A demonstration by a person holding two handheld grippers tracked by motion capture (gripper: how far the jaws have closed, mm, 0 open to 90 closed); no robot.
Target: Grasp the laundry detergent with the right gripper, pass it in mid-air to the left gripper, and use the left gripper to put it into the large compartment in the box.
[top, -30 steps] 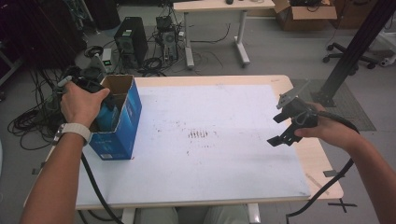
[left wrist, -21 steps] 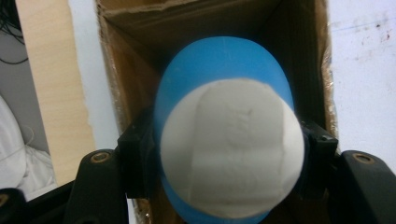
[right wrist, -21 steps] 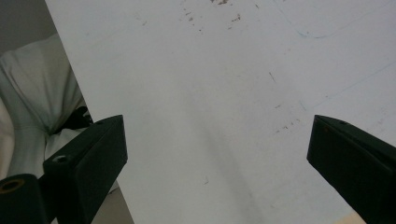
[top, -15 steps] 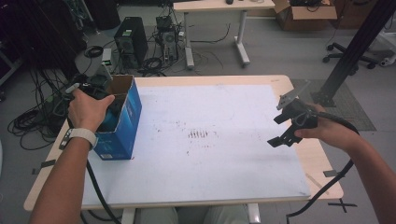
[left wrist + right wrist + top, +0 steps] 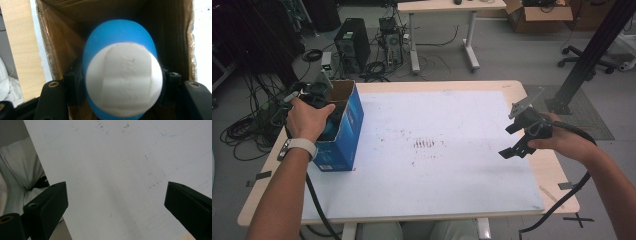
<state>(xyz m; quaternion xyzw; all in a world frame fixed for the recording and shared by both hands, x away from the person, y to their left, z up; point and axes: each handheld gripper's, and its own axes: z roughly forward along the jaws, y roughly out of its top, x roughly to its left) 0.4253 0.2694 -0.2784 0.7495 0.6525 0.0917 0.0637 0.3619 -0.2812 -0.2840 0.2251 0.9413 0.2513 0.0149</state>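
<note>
Over at the left edge of the counter [image 5: 447, 85] stands a blue cardboard box [image 5: 346, 131], open at the top, its brown inner walls showing in the left gripper view. The left hand [image 5: 307, 119], a white band on its wrist, holds the left tongs [image 5: 122, 82] down in the mouth of that box. These tongs are clamped on a blue egg-shaped object [image 5: 120, 37] with a white round end [image 5: 123, 86] that faces the camera; a black pad presses on it from each side. The object sits inside the box, between the cardboard walls, with pale wood and a strip of white sheet visible beyond the box's left wall in that view.

Across the middle of the counter lies a large white sheet [image 5: 452, 120], marked near its centre with a patch of small dark smudges [image 5: 424, 144].

Farther right, the right hand [image 5: 562, 142] holds the right tongs [image 5: 512, 150] above the right part of the sheet, well apart from the box, with a black cable [image 5: 572, 192] trailing off the near right edge. In the right gripper view these tongs stand wide apart with nothing between them.
</note>
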